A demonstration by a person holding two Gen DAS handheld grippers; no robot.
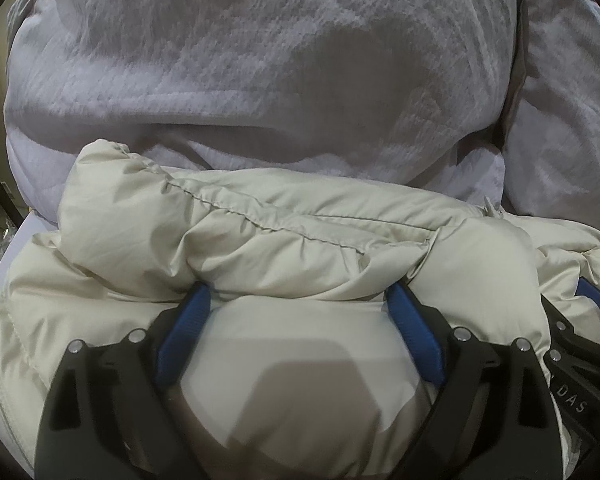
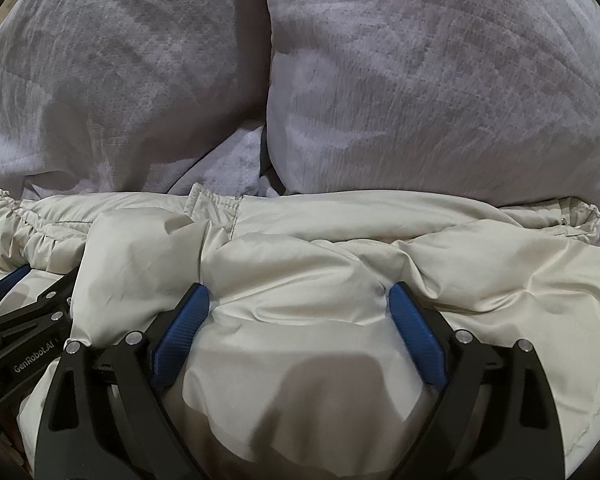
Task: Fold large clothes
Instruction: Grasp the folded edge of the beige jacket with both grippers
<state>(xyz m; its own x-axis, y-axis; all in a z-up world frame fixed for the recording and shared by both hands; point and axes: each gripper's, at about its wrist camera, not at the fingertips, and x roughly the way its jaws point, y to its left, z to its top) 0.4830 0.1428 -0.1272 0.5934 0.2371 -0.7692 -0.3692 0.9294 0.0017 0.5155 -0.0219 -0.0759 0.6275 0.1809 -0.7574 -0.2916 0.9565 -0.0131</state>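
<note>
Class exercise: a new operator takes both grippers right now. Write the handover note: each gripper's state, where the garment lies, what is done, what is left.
Left gripper: open, fingers pushed against the puffy cream jacket, nothing clamped.
Right gripper: open, also nosed into the jacket, just beside the left one.
Jacket: bunched on the bed in front of two grey pillows, an upper layer lying over a lower one.
Done: apparently one fold.
Left: likely flatten it, then finish folding.
</note>
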